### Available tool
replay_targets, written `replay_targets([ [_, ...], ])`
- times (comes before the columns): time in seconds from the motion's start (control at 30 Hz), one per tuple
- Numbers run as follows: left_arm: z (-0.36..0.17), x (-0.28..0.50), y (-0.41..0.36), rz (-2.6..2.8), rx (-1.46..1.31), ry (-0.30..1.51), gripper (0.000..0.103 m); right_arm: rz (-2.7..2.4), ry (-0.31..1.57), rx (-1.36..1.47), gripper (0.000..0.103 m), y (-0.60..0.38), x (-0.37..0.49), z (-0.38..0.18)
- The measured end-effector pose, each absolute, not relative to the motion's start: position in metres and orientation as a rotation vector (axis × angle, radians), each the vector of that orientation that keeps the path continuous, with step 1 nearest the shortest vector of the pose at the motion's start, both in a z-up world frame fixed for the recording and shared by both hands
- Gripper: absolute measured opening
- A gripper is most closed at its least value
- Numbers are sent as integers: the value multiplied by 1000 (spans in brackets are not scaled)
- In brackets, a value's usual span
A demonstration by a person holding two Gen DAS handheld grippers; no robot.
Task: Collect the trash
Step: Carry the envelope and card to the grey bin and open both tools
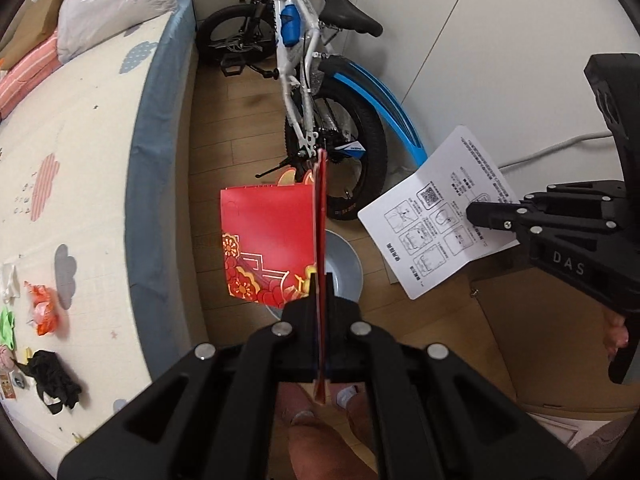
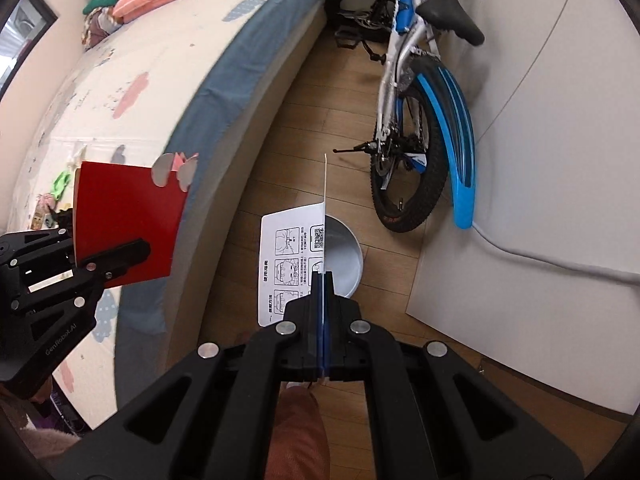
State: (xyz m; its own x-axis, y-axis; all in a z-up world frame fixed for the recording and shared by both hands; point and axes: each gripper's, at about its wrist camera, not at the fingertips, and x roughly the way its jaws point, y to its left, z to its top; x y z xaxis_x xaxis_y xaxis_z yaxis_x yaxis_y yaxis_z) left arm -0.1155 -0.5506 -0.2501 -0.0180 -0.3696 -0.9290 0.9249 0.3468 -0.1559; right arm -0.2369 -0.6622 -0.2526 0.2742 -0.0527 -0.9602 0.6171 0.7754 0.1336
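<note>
Jaws clamped edge-on: we held a stiff red envelope (image 1: 268, 240) left, floppy leaflet (image 2: 290, 264) right, above the bin (image 2: 346, 260).

The left gripper (image 1: 319, 280) pointed steeply downward, its black fingers (image 1: 304, 308) pressed together on a red card (image 1: 268, 240) that stood up from between them. The right gripper (image 2: 322, 280) pointed down likewise, its fingers (image 2: 306, 308) clamped on a white printed sheet (image 2: 288, 256) seen edge-on above their tips. Each gripper appeared in the other's view, off to the side of the fingers. Below the fingers, the person's bare legs (image 1: 308, 440) and feet showed.
</note>
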Motion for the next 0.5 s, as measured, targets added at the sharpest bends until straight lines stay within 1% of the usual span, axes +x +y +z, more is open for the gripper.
replay_targets([
  [0.1,-281,-117,-569,-1167,635,1168,2,-495,1227,587,0,-673,-233,-291],
  [0.3,-364,-108,-595,-1207,646,1220,2,-511,1262,632,0,-685,-219,-375],
  [0.5,-430,-98,-599,-1259,633,1252,5,-521,1286,680,0,-689,-208,-438],
])
